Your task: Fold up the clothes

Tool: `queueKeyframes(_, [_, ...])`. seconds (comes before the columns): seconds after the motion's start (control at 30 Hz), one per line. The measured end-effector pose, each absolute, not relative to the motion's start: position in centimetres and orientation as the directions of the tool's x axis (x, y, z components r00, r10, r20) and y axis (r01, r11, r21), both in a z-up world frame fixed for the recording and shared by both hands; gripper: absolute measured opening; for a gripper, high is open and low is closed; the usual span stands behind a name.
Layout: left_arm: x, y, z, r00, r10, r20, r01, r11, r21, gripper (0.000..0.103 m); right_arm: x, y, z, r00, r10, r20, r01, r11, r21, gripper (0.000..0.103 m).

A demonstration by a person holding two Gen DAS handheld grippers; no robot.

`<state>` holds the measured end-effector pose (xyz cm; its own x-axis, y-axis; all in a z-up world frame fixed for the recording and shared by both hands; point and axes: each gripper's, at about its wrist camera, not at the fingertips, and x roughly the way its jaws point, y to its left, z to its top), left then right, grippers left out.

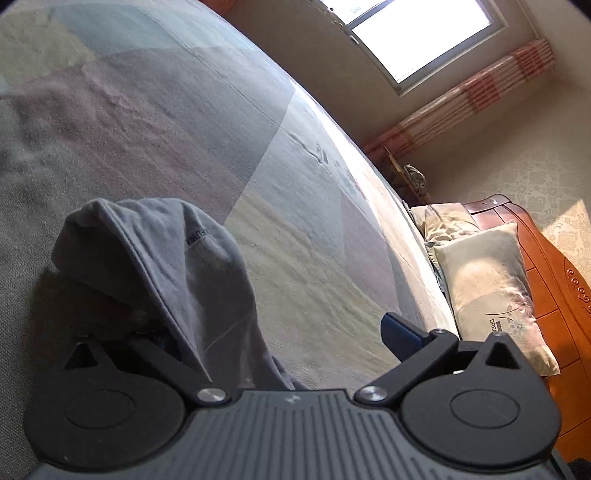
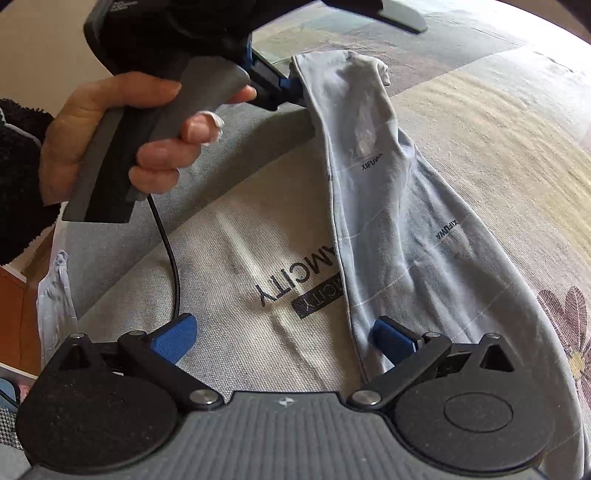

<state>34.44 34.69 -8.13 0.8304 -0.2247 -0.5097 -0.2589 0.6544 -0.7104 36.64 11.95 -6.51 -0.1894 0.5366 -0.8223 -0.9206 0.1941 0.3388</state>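
Note:
A light grey-blue garment (image 2: 413, 236) with small dark lettering lies in a long narrow strip on the bed. In the right wrist view, my right gripper (image 2: 282, 338) is open at its near end, and the cloth's edge runs just beside the right blue pad (image 2: 391, 339). A hand (image 2: 110, 125) holds my left gripper (image 2: 280, 85) at the far end of the strip. In the left wrist view that end of the garment (image 1: 173, 266) rises in a hump and drapes over the left finger, hiding it. The left gripper (image 1: 280, 332) stands open, its right pad (image 1: 402, 332) bare.
The bed sheet (image 2: 480, 122) is a patchwork of beige, grey and pink, with printed lettering (image 2: 295, 291). Pillows (image 1: 491, 280) and a wooden headboard (image 1: 561, 288) stand at the bed's end under a window (image 1: 417, 33). A black cable (image 2: 173, 266) hangs from the left gripper. Another pale cloth (image 2: 55, 291) hangs at the bed's left edge.

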Motion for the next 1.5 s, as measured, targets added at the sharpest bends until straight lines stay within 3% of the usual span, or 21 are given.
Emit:
queueKeyframes(0.1, [34.1, 36.0, -8.7, 0.836, -0.216, -0.505, -0.278, 0.625, -0.729, 0.102, 38.0, 11.9, -5.6, -0.245, 0.551, -0.798, -0.893, 0.193, 0.407, 0.103])
queueKeyframes(0.37, [34.6, 37.8, -8.3, 0.836, -0.194, -0.514, -0.298, 0.625, -0.721, 0.102, 47.8, 14.0, -4.3, -0.169, 0.642, -0.748, -0.847, 0.294, 0.444, 0.103])
queueKeyframes(0.7, [34.5, 42.1, -8.6, 0.862, -0.207, -0.463, -0.312, 0.505, -0.805, 0.102, 52.1, 23.3, -7.6, -0.429, 0.638, -0.640, -0.745, 0.151, 0.650, 0.103])
queueKeyframes(0.97, [34.5, 43.4, -9.8, 0.833, -0.213, -0.510, -0.357, 0.497, -0.791, 0.102, 51.6, 30.0, -8.2, -0.546, 0.602, -0.584, -0.698, 0.059, 0.713, 0.103])
queueKeyframes(1.1, [34.1, 43.4, -10.2, 0.828, -0.208, -0.520, -0.369, 0.495, -0.787, 0.102, 50.2, 29.8, -8.3, -0.651, 0.502, -0.569, -0.657, 0.003, 0.754, 0.103])
queueKeyframes(1.3, [34.8, 43.3, -9.9, 0.842, -0.232, -0.487, -0.334, 0.485, -0.808, 0.102, 48.8, 29.4, -6.9, -0.621, 0.476, -0.623, -0.726, -0.050, 0.686, 0.103])
queueKeyframes(1.5, [36.8, 43.7, -7.9, 0.859, -0.251, -0.447, -0.265, 0.529, -0.806, 0.102, 49.7, 30.2, -3.1, -0.581, 0.563, -0.587, -0.755, -0.105, 0.647, 0.103])
